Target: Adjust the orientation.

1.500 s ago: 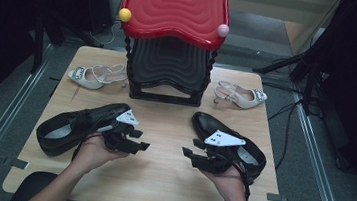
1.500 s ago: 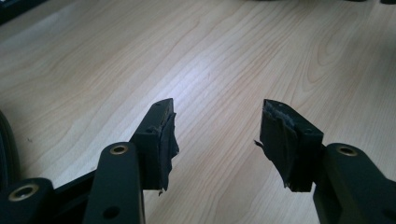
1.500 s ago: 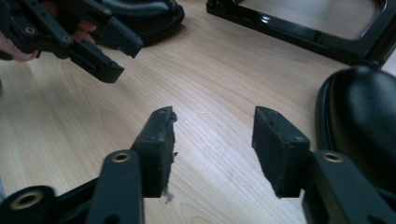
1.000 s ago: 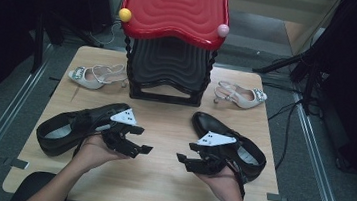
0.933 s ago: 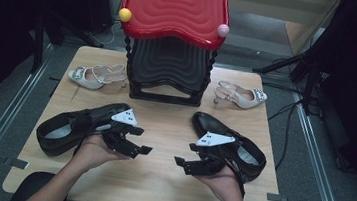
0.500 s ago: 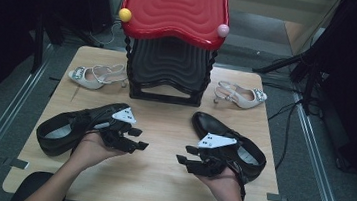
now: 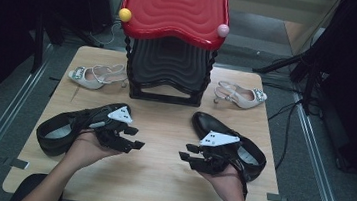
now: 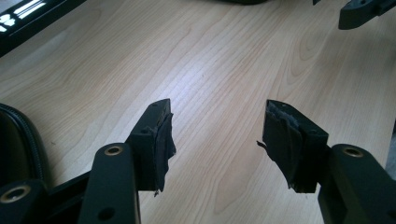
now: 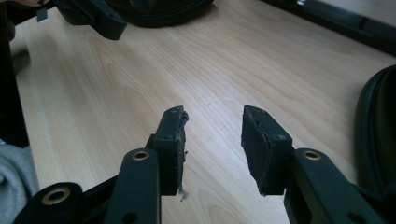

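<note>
Nothing is held yet. The left gripper (image 7: 134, 138) has its jaws apart with bare tabletop (image 8: 224, 65) between them, and the jaws have just been closing a little with nothing caught. The right gripper (image 7: 187, 155) is the same: jaws apart, closing a little just now, only wood seen between the pads (image 9: 170, 140).

The left black shoe (image 7: 63, 127) lies just behind and beside the left jaws, under the hand. The right black shoe (image 7: 235, 141) lies just behind the right jaws. Both shoes are flat on the tabletop. It is judged that the work is at its start: no shoe is lifted and none is put on the rack (image 7: 168, 69). Two pale sandals (image 7: 96, 76) (image 7: 241, 94) also lie untouched, one to each side of the rack.

In front of the jaws, the middle of the tabletop is open, so there is room to move there. The two grippers point at each other and are near, so a bump is possible. The near edge is close behind the hands. The rack stands well ahead, and its red top (image 7: 176, 5) hangs over it.
</note>
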